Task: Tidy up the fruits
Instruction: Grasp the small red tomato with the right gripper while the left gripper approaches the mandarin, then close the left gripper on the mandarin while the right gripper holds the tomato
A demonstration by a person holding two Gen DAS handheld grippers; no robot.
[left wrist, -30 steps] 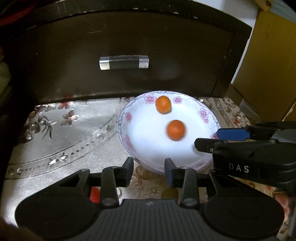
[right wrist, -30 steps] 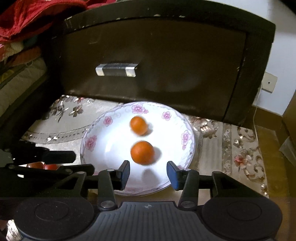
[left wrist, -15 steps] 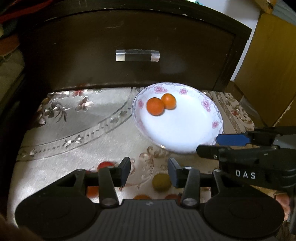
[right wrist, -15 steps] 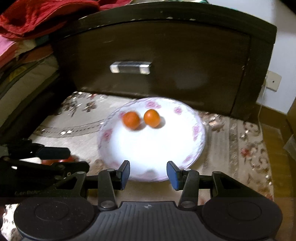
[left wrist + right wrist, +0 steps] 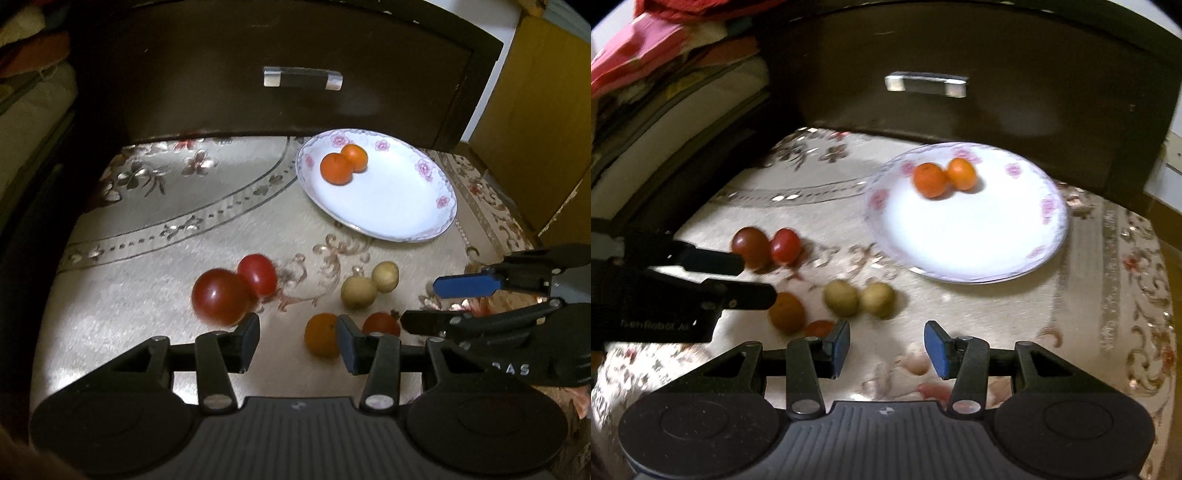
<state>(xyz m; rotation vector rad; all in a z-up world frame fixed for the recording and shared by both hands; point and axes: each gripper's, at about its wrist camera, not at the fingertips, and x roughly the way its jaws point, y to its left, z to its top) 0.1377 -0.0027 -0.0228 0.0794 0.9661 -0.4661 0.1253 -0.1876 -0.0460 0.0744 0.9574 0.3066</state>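
Two oranges on the flowered plate, the other fruit loose on the cloth.

The two oranges (image 5: 343, 164) touch each other near the far rim of the white plate (image 5: 406, 218), which sits on the patterned cloth (image 5: 147, 295) before a dark drawer front (image 5: 295, 44). Nearer lie two red tomatoes (image 5: 236, 288) side by side, two yellowish fruits (image 5: 369, 284), a third orange (image 5: 321, 334) and what seems a small red fruit (image 5: 382, 323), partly hidden. The left gripper (image 5: 297, 341) is partly open with its jaws widening, nothing between them. The right gripper (image 5: 886, 345) stands partly open over bare cloth, holding nothing.
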